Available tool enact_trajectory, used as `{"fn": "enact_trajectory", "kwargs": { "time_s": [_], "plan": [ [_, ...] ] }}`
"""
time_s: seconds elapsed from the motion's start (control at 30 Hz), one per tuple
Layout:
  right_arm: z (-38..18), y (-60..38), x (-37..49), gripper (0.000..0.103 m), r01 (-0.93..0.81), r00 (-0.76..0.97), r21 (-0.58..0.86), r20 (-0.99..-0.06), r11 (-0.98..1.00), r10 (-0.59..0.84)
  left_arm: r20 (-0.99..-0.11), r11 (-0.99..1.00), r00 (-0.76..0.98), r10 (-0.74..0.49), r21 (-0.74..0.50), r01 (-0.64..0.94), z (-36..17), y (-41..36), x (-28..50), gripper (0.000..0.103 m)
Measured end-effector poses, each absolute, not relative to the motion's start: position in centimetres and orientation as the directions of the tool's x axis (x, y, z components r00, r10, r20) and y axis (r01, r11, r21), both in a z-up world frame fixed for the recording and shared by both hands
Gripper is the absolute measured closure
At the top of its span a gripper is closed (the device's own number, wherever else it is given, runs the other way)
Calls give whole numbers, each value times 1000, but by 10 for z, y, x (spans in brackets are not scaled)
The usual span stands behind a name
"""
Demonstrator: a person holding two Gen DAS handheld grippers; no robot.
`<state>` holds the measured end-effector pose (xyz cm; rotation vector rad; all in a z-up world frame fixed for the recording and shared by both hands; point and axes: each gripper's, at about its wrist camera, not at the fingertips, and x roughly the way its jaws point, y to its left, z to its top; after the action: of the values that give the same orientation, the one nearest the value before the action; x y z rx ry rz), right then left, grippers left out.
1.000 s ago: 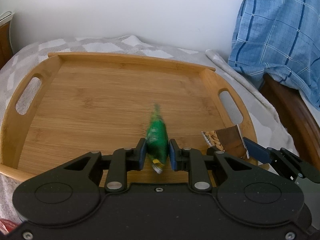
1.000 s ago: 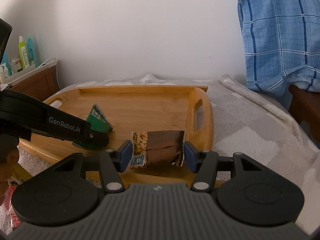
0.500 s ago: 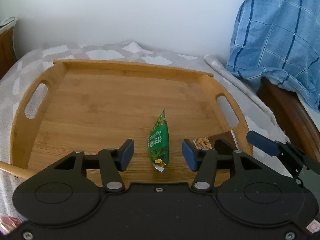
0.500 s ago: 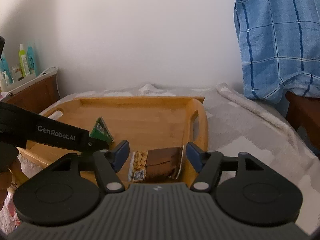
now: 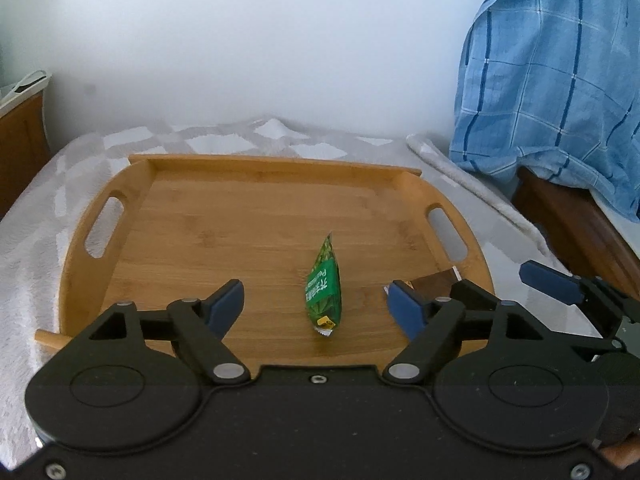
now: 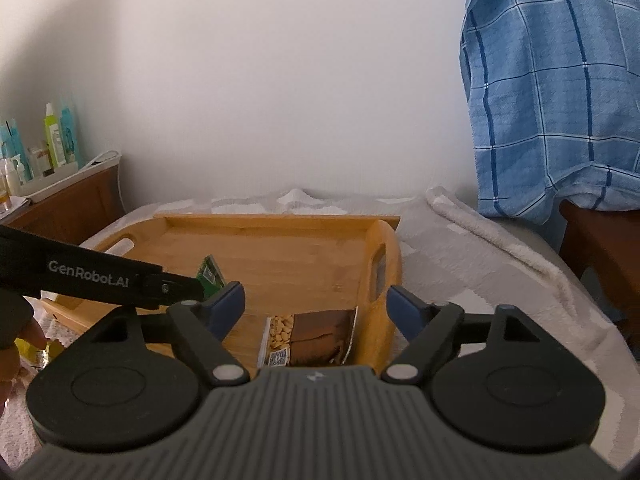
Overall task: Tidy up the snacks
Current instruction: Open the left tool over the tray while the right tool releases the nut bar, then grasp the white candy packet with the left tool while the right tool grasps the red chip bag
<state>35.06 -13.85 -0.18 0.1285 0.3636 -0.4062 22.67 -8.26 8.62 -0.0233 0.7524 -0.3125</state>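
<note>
On the blanket (image 5: 36, 216) sits the tray (image 5: 224, 216); on its floor lie a brown pack (image 6: 316, 334) by the right handle and a green pack (image 5: 324, 292) mid-front. The left gripper (image 5: 316, 304) and right gripper (image 6: 316, 304) gape, holding nothing.

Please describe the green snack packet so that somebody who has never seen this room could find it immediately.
Find the wooden tray on the grey blanket. Two packets lie near its front edge. The green packet is the narrow, pointed one nearer the middle; the brown packet with pictured peanuts lies in the right corner.
</note>
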Motion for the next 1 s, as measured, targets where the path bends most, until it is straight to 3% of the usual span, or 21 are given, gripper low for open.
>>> {"fn": "enact_trajectory", "kwargs": {
  "time_s": [0.3,0.67,0.87,1.0],
  "plan": [
    [1,-131,327,0,416,857,78,-367,906,-362,-628,947,719,-298,-102,304,94,-76,192,17],
    [-6,-106,298,0,421,851,23,-357,907,-386,-607,948,742,-285,-67,310,89,-56,144,15],
    [-9,-103,286,0,421,856,77,-363,904,-368,-595,944,760,-262,7,330,82,-49,119,15],
    [-13,-104,277,0,434,854,119,-370,893,-366,-570,921,775,-274,76,382,78,-51,98,35]
  ]
}}
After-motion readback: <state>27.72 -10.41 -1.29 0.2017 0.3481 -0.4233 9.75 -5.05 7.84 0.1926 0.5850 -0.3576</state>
